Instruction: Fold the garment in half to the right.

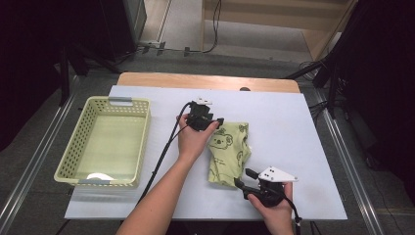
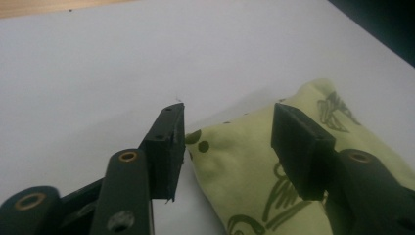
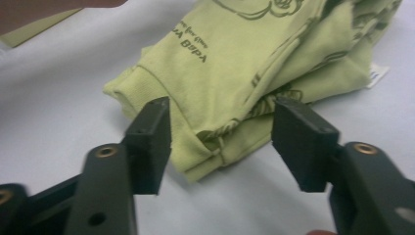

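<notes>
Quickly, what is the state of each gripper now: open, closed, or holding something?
Left gripper: open, holding nothing, at a corner of the folded green garment.
Right gripper: open, holding nothing, at the garment's near edge.

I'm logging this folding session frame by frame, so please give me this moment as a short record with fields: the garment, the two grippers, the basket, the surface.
garment: folded light green cotton garment with koala print, lying flat on the sheet
left gripper: jaws open, at the garment's far corner, pads not pressing the cloth
right gripper: jaws open, at the garment's near edge, folded layers between the pads, not pinched
basket: pale green perforated plastic basket, left of the garment, apart from it
surface: white sheet over a wooden table
</notes>
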{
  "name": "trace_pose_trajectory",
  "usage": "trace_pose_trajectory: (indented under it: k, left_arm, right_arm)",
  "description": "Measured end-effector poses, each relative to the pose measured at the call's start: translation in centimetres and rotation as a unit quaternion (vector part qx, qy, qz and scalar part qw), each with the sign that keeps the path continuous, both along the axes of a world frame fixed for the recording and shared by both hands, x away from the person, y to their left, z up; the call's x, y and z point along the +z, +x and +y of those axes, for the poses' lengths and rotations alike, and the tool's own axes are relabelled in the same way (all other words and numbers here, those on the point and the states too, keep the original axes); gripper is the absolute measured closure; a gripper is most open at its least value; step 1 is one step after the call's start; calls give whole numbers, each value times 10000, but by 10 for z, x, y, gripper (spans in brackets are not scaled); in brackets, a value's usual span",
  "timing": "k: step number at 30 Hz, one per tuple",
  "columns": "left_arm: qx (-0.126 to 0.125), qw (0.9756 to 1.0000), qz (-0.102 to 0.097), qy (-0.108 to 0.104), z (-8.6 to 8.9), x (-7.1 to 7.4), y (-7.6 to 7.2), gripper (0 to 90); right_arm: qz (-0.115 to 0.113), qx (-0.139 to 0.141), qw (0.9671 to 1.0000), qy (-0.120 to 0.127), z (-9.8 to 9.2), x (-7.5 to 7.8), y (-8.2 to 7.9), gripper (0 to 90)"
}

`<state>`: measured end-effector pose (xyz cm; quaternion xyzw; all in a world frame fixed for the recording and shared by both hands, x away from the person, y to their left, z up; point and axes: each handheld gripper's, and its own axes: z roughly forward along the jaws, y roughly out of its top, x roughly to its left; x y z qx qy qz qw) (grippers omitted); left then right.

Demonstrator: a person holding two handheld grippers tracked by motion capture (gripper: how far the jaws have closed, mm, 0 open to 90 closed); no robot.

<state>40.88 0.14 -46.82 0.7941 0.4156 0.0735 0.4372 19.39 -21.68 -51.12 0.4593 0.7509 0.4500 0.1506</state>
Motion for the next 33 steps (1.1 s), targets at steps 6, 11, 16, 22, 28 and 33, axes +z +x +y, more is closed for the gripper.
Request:
trace_pose_trajectory:
  k: [6, 11, 16, 22, 28, 33]
  left_arm:
    - [-73, 9999, -80, -130, 3, 4, -12, 361]
    - [-173, 9992, -143, -320, 7, 7, -23, 277]
    - [-271, 9985, -187, -438, 12, 11, -33, 202]
    - [-404, 9974, -316, -503, 20, 15, -48, 108]
    - [-506, 9966, -363, -538, 25, 15, -63, 0]
    - [-575, 9959, -395, -584, 29, 14, -74, 0]
  right_arm:
    - [-78, -61, 9999, 78, -10, 7, 1, 234]
    - [-169, 299, 9994, 7, -11, 10, 2, 61]
    - [-192, 329, 9993, 17, -13, 14, 3, 0]
    - [-238, 45, 9997, 74, -22, 20, 7, 0]
    - [-259, -141, 9995, 74, -28, 27, 13, 0]
    - [-336, -207, 9992, 60, -33, 34, 19, 0]
